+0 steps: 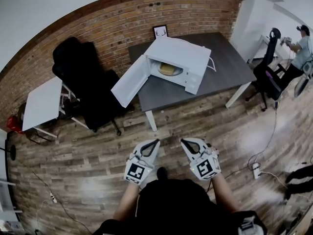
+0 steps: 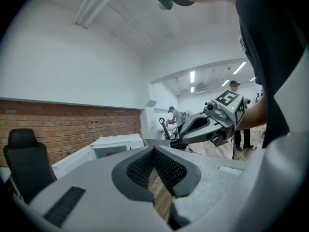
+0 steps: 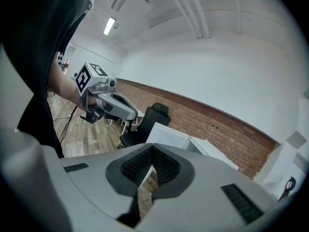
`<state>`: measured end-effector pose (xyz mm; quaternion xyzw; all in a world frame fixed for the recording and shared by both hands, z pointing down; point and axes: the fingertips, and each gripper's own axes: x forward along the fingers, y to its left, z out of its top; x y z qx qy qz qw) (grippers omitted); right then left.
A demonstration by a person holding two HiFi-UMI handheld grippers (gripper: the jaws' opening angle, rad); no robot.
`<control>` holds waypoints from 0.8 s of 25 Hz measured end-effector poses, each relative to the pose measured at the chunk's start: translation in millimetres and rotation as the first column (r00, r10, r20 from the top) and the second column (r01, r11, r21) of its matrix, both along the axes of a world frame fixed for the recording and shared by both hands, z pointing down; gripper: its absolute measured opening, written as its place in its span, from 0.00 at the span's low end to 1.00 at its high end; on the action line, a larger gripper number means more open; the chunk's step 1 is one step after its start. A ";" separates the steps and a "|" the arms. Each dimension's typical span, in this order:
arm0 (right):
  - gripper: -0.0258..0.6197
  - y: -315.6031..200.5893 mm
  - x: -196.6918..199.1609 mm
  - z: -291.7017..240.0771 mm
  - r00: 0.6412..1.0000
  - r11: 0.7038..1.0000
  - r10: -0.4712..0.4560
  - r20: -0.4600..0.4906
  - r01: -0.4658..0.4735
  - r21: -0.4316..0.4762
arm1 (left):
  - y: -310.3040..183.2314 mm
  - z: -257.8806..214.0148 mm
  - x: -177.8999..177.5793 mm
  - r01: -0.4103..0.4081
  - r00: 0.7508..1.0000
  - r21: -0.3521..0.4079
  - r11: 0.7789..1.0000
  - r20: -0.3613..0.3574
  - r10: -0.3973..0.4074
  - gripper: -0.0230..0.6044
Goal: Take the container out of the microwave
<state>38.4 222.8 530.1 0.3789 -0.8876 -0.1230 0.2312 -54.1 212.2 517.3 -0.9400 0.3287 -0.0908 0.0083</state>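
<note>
A white microwave (image 1: 188, 58) stands on a dark grey table (image 1: 230, 67) with its door (image 1: 129, 81) swung wide to the left. Inside it sits a pale yellowish container (image 1: 167, 69). Both grippers hang over the wooden floor well short of the table, pointing toward it. My left gripper (image 1: 156, 142) has its jaw tips together with nothing between them, as the left gripper view also shows (image 2: 154, 149). My right gripper (image 1: 183, 141) is likewise shut and empty (image 3: 152, 147). The microwave (image 2: 118, 141) lies ahead of the left jaws.
A black office chair (image 1: 88, 82) stands left of the table, beside a small white table (image 1: 43, 102). A picture frame (image 1: 160, 31) leans on the brick wall. A person (image 1: 301, 48) and another chair (image 1: 266, 77) are at the far right. A power strip with cables (image 1: 255, 169) lies on the floor.
</note>
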 end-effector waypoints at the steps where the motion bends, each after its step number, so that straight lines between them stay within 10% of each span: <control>1: 0.04 -2.2 -1.7 1.0 1.000 1.000 0.005 -0.007 -0.005 0.000 | -1.9 1.8 -1.4 -0.007 1.000 -0.002 1.000 -0.001 0.007 0.04; 20: 0.04 -23.7 -40.1 20.3 0.994 0.995 0.094 -0.051 -0.095 -0.023 | -37.6 8.5 -41.8 -0.098 0.995 -0.008 0.995 -0.002 0.098 0.04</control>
